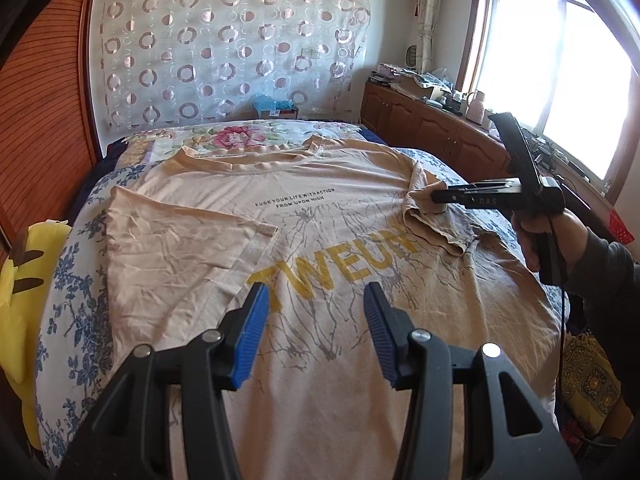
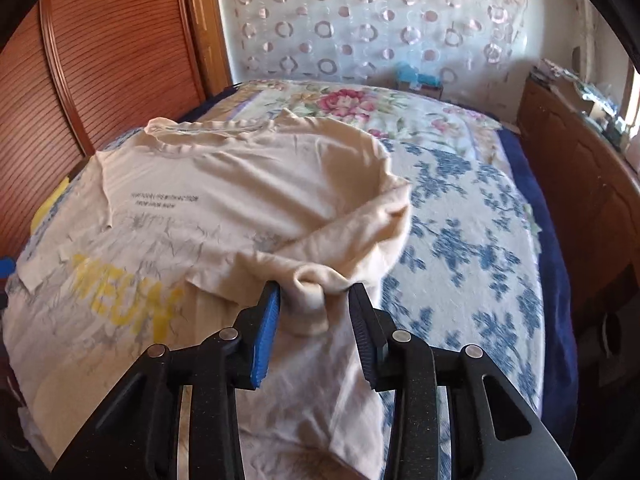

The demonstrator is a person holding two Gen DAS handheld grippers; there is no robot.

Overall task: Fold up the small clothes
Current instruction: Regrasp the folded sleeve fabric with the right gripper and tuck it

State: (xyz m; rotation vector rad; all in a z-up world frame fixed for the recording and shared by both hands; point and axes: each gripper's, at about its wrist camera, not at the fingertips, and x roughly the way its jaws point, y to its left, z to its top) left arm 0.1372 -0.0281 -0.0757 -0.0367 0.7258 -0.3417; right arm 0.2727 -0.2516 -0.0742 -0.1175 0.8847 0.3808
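A beige T-shirt (image 1: pixel 320 216) with yellow lettering lies face up on the bed; it also shows in the right wrist view (image 2: pixel 224 184). Its left sleeve (image 1: pixel 180 248) is folded in over the chest. My left gripper (image 1: pixel 316 308) is open and empty above the shirt's lower front. My right gripper (image 2: pixel 314 304) has its jaws partly apart with the bunched right sleeve (image 2: pixel 308 284) between them; the sleeve is pulled in over the shirt body. In the left wrist view the right gripper (image 1: pixel 436 200) sits at that sleeve (image 1: pixel 424 216).
The bed (image 2: pixel 460 232) has a blue-and-white floral cover. A yellow plush toy (image 1: pixel 24 288) lies at its left edge. A wooden cabinet (image 1: pixel 432 120) with clutter runs along the right under the window. A wooden wardrobe (image 2: pixel 120 48) stands on the left.
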